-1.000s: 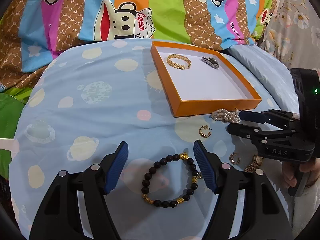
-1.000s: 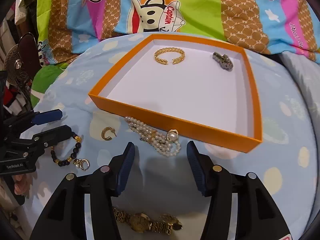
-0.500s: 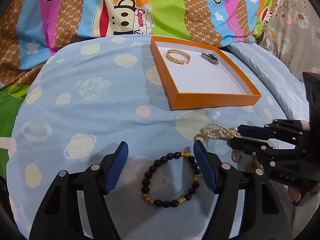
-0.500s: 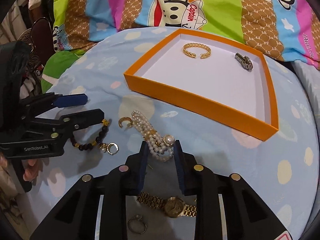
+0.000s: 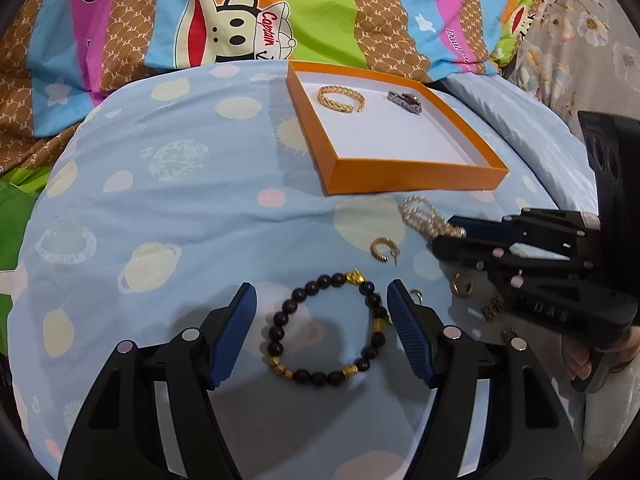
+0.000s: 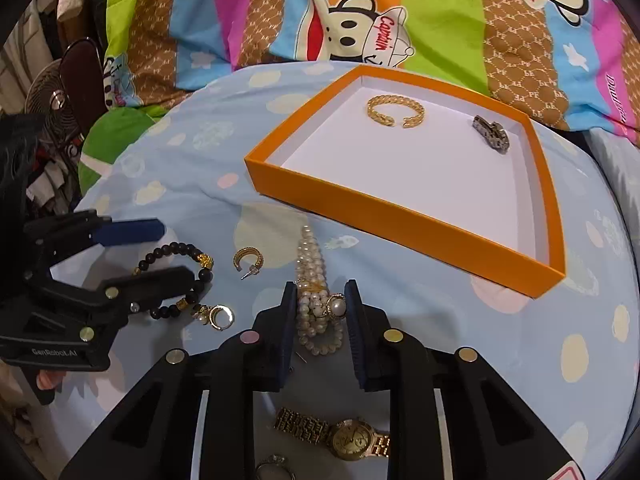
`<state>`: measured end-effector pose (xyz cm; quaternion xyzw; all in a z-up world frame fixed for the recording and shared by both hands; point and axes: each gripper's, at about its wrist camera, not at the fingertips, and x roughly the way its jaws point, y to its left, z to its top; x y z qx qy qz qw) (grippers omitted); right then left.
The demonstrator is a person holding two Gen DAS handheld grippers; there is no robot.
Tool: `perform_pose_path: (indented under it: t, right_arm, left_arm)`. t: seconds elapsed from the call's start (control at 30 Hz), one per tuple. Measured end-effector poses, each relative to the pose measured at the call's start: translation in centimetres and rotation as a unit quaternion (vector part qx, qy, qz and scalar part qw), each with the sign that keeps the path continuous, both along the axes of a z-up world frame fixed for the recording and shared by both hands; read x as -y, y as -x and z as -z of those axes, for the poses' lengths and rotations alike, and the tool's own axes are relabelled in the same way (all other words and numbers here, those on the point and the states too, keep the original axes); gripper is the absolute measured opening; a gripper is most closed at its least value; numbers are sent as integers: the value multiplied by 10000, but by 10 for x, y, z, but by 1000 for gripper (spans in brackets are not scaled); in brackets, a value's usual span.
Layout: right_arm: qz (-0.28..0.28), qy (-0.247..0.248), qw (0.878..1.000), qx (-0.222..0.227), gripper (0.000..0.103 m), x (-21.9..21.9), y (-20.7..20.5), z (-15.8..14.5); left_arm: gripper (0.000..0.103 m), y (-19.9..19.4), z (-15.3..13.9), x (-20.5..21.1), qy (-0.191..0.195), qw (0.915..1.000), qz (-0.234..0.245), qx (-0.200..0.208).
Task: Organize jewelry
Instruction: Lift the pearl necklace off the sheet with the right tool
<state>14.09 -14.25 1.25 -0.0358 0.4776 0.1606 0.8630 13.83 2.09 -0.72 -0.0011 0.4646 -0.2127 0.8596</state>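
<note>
An orange tray (image 6: 404, 216) with a white floor holds a gold cuff bracelet (image 6: 395, 111) and a silver piece (image 6: 490, 134); it also shows in the left wrist view (image 5: 412, 178). My right gripper (image 6: 318, 310) is shut on a pearl bracelet (image 6: 316, 280) lying on the blue sheet, also visible in the left wrist view (image 5: 424, 216). My left gripper (image 5: 322, 328) is open, its fingers on either side of a black bead bracelet (image 5: 328, 328) that rests on the sheet.
A gold hoop earring (image 5: 383, 249) lies between the two bracelets. Another hoop earring (image 6: 218, 316), a gold watch (image 6: 352, 436) and a ring (image 6: 274, 468) lie near my right gripper. Striped cartoon bedding (image 5: 256, 16) rises behind the tray.
My right gripper has closed onto the pearl bracelet and dragged it back from the tray's front wall. My left gripper has stayed open around the bead bracelet.
</note>
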Motion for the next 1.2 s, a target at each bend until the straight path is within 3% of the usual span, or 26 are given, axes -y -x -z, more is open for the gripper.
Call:
perform_pose_path:
  t: [0.3,0.57,0.97,1.2]
  right_arm:
    - [811,-118,9959,385,21,35,24,-19]
    - [1640,-155,9846,594,21,76,44,-27]
    - [1814,-264,9802,744,21,91,56,-35]
    - [1934,-391,9775,742,21,103,63,-41]
  left_arm:
    - [76,14,1,4,-83,9999,119,74]
    - [76,29,-8,13,-40,9994,214,282]
    - [75,43,-17,81,30,9936,1097,278]
    - [61,45,-10,129,-150,9861,1628,313]
